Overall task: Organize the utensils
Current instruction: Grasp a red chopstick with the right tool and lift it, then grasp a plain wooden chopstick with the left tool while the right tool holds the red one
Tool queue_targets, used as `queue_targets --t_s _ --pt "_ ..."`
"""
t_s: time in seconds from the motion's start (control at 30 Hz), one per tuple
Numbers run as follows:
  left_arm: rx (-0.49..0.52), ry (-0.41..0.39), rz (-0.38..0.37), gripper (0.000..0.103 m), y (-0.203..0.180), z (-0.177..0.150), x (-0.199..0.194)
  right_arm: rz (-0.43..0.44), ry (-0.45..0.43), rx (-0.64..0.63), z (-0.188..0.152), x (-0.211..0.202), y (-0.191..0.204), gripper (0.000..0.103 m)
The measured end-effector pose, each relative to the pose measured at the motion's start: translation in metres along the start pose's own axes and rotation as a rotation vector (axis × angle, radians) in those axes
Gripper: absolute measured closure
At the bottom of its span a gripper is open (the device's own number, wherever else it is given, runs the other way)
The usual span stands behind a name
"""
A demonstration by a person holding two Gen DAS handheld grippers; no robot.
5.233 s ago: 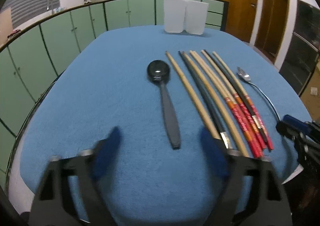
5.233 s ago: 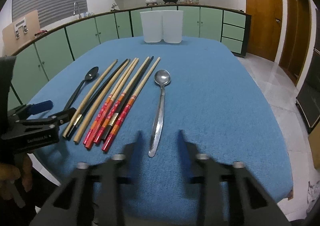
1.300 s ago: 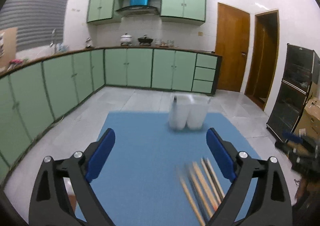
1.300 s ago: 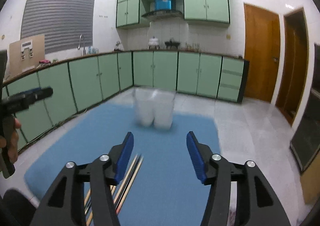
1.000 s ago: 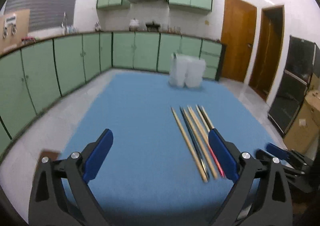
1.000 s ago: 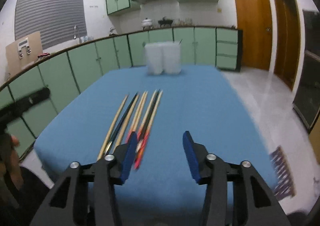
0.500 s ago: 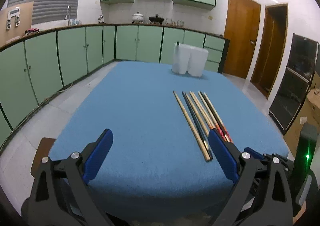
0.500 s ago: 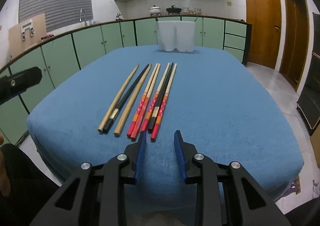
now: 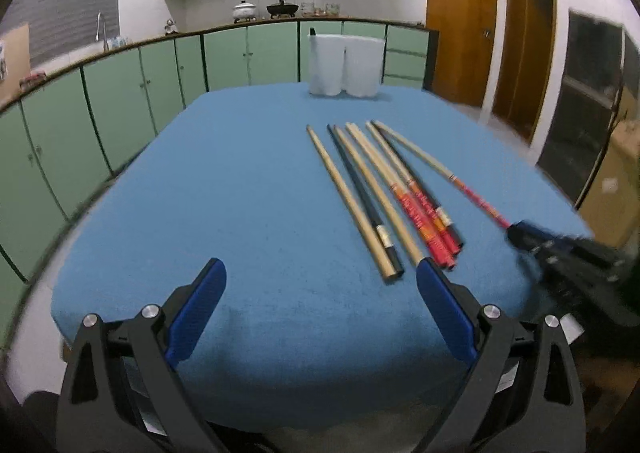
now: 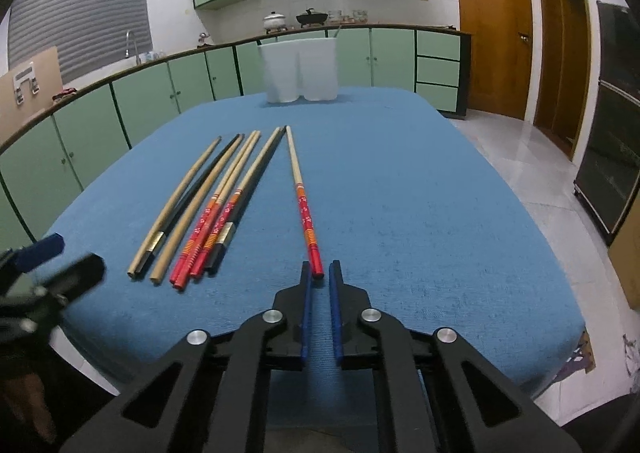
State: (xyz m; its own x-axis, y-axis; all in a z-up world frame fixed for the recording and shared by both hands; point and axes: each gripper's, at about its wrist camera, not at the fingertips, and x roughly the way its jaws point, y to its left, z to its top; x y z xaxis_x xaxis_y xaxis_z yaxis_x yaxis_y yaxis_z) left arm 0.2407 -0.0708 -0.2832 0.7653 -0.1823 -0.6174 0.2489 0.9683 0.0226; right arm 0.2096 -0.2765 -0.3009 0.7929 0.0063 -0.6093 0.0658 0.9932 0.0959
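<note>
At the far end of the blue table (image 10: 420, 213) stand two white holders (image 10: 298, 69), touching side by side. A dark handle tip pokes up from the left one and a pale tip from the right; what else is inside cannot be told. Nearer, a bundle of chopsticks (image 10: 208, 209) lies lengthwise: tan wooden ones, dark ones with gold bands, and pale ones with red patterned ends. One red-ended chopstick (image 10: 304, 205) lies apart, just right of the bundle. The right gripper (image 10: 319, 273) has just been closing; its blue pads stand nearly together around the red end of that stick, whether pressing it I cannot tell. The left gripper (image 9: 320, 293) hangs wide open over the near edge, holding nothing.
</note>
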Motion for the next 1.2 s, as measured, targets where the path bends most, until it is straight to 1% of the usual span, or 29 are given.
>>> queue_targets --t_s 0.1,0.17,0.27,0.47,0.57,0.63,0.8,0.87,0.93,1.03,1.07,1.13,1.2 --pt "0.0 0.035 0.022 0.01 0.0 -0.001 0.01 0.006 0.002 0.014 0.001 0.001 -0.001 0.095" --pt "0.012 0.065 0.067 0.01 0.001 -0.002 0.018 0.006 0.002 0.014 0.0 0.001 -0.002 0.095" --pt "-0.014 0.076 0.042 0.01 0.004 -0.003 0.021 0.009 0.003 0.02 0.0 0.001 -0.003 0.095" --pt "-0.001 0.076 0.018 0.01 -0.004 -0.004 0.021 0.01 0.006 0.022 0.0 0.002 -0.006 0.095" --pt "0.017 0.071 0.032 0.01 -0.009 -0.004 0.02 0.011 0.007 0.025 0.0 0.002 -0.006 0.095" --pt "-0.005 0.081 0.023 0.01 -0.007 -0.005 0.023 0.011 0.008 0.025 0.001 0.003 -0.006 0.095" --pt "-0.027 0.073 0.035 0.01 -0.004 -0.003 0.026 0.006 0.007 0.022 0.001 0.005 -0.005 0.095" --pt "-0.035 0.063 0.035 0.017 -0.003 -0.002 0.027 0.005 0.004 0.015 0.0 0.005 -0.003 0.095" --pt "-0.031 0.044 0.029 0.038 -0.004 -0.001 0.027 0.008 0.002 0.011 -0.001 0.006 -0.002 0.095" --pt "-0.033 0.036 0.023 0.052 -0.005 0.001 0.028 0.011 -0.001 0.0 -0.003 0.006 -0.003 0.094" --pt "-0.034 0.035 0.022 0.054 -0.005 0.001 0.027 0.011 -0.001 -0.003 -0.003 0.005 -0.003 0.094" --pt "-0.026 0.031 0.029 0.069 -0.004 0.001 0.026 0.023 0.002 -0.008 -0.004 0.004 -0.003 0.092" --pt "-0.036 0.035 0.022 0.071 -0.003 0.001 0.026 0.026 0.002 -0.017 -0.004 0.004 -0.002 0.092"
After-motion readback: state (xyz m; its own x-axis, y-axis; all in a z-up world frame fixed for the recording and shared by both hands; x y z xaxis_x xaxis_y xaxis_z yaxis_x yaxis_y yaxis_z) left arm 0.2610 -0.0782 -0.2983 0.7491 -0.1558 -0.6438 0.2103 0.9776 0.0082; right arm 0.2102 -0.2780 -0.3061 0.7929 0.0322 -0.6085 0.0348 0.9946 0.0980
